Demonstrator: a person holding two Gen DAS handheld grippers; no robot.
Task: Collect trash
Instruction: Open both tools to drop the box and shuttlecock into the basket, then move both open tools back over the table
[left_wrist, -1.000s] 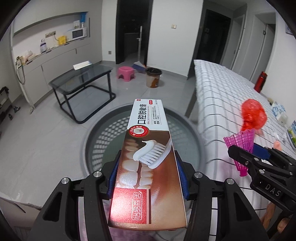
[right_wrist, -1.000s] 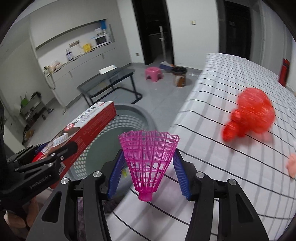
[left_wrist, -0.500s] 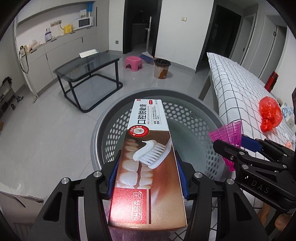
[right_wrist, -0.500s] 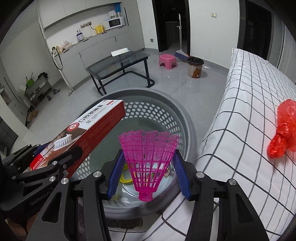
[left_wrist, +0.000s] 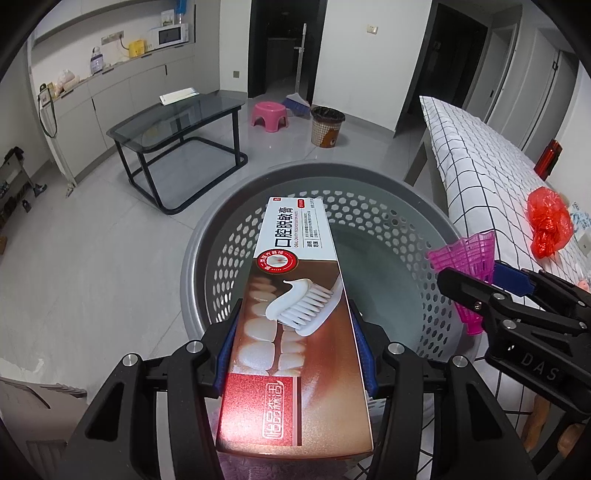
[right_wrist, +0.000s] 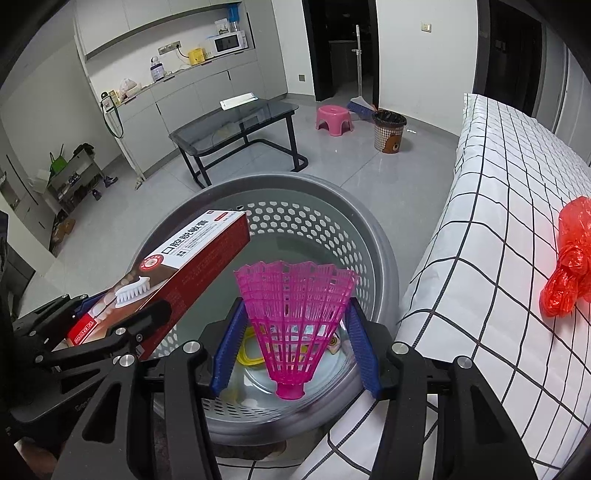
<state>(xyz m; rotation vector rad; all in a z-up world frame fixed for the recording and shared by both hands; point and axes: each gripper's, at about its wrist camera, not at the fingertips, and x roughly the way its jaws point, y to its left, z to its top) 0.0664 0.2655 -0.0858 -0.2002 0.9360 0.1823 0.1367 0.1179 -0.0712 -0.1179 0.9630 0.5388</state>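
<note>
The toothpaste box (left_wrist: 295, 332), red-brown with printed teeth and a toothbrush, sits clamped in the left gripper (left_wrist: 295, 347) jaws above the grey basket (left_wrist: 207, 258). Its long axis points forward, away from the gripper, over the basket's far rim. The right gripper (right_wrist: 295, 343) jaws have just been opening with the pink shuttlecock (right_wrist: 295, 310) between them, cork end toward the gripper.

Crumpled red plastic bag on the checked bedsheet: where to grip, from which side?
Take the crumpled red plastic bag across its narrower middle, coming from above. It lies loose and lumpy on the checked bedsheet, nothing beside it in view, so a top pinch probably bunches the film best.
</note>
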